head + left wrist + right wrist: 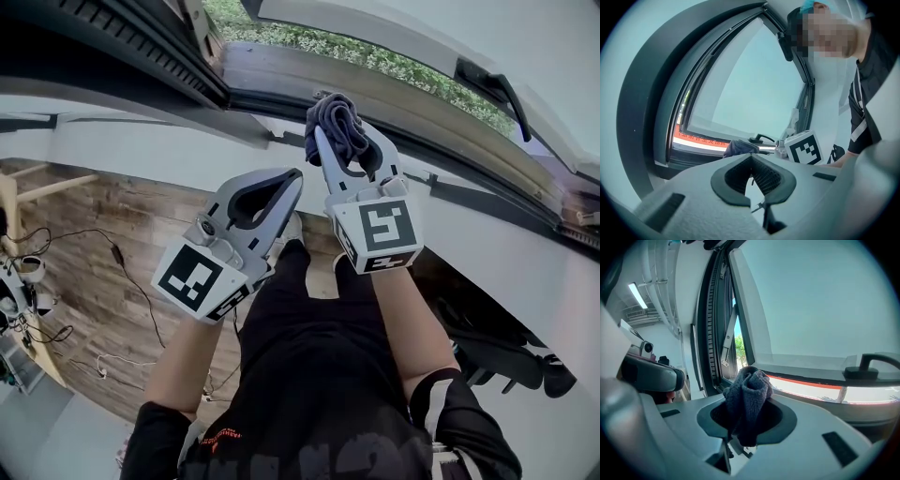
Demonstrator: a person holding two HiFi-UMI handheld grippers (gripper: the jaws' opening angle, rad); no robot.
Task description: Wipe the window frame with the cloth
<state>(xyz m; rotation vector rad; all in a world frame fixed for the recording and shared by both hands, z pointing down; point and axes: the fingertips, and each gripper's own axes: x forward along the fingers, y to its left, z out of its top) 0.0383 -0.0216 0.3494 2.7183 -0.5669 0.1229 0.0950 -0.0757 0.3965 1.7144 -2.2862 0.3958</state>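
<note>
My right gripper (pixel 339 139) is shut on a dark grey cloth (pixel 333 124), which is bunched up and sticks out past the jaw tips. It is held up at the dark window frame (pixel 450 155), near the frame's lower rail; I cannot tell whether it touches. In the right gripper view the cloth (pixel 747 399) fills the jaws, with the frame's upright (pixel 710 324) just behind. My left gripper (pixel 292 183) hangs lower and to the left, shut with nothing in it. The left gripper view shows its jaws (pixel 751 157) closed, with the cloth (pixel 739 147) beyond.
A black window handle (pixel 492 84) sits on the open sash at the upper right, and shows again (pixel 869 364) in the right gripper view. White wall (pixel 141 150) runs below the frame. Cables (pixel 122 272) lie on the wooden floor at left. A dark object (pixel 506 361) is at lower right.
</note>
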